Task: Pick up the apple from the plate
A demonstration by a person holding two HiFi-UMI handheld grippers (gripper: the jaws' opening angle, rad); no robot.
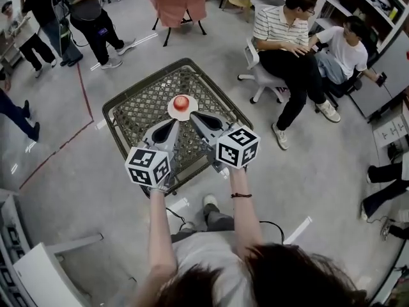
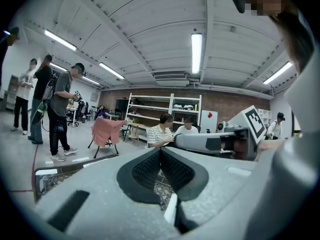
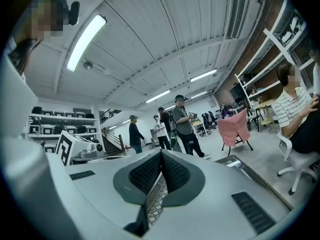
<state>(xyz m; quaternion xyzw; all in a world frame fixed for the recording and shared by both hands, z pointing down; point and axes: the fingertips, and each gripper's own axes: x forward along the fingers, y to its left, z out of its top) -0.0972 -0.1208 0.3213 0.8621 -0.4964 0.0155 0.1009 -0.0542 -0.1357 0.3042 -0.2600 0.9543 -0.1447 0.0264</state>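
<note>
The person's two forearms reach out over the near edge of a square, mesh-topped desk [image 1: 137, 107], with a dark band [image 1: 241, 195] on the right wrist. Side by side above the mesh, the left gripper [image 1: 174, 122] and the right gripper [image 1: 192, 116] converge, their tips close together and just short of the near rim of a white plate [image 1: 172, 110].

In each gripper view the dark ribbed pads meet at the tip. The jaws of the left gripper [image 2: 160, 149] are closed on nothing, and so are those of the right gripper [image 3: 161, 153].

The red apple [image 1: 181, 102] sits on the plate near the middle of the desk, untouched.

Beyond the far corner stands a chair draped in pink cloth [image 1: 182, 2]. Two people [image 1: 281, 34] sit off to the right, and others stand at the left.
</note>
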